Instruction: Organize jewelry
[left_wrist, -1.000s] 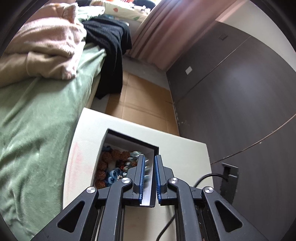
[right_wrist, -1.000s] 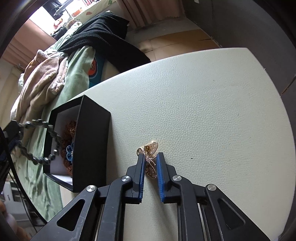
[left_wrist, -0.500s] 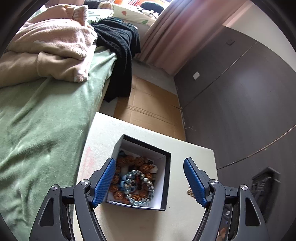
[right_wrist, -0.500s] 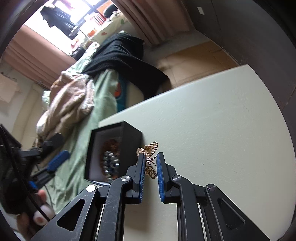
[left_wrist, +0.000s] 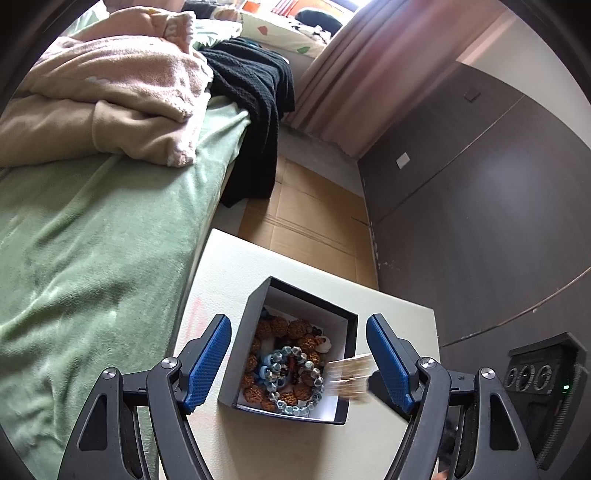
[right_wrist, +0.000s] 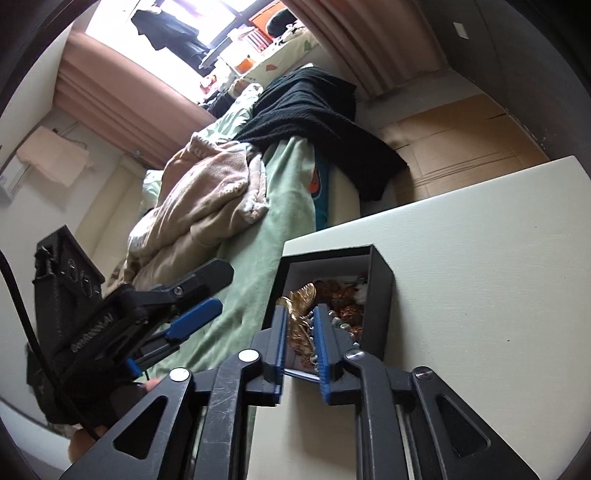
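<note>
Right wrist view: right gripper (right_wrist: 300, 328) has its fingers nearly closed on a gold brooch (right_wrist: 301, 314), held over the near rim of the black box (right_wrist: 382, 295). Box sits at the counter (right_wrist: 480, 277) edge beside the bed (right_wrist: 240, 295), with bead bracelets (left_wrist: 291, 373) inside. Left gripper (left_wrist: 298, 363) fingers are spread wide, empty, straddling the box; brooch (left_wrist: 349, 374) blurred at the box's right rim.
</note>
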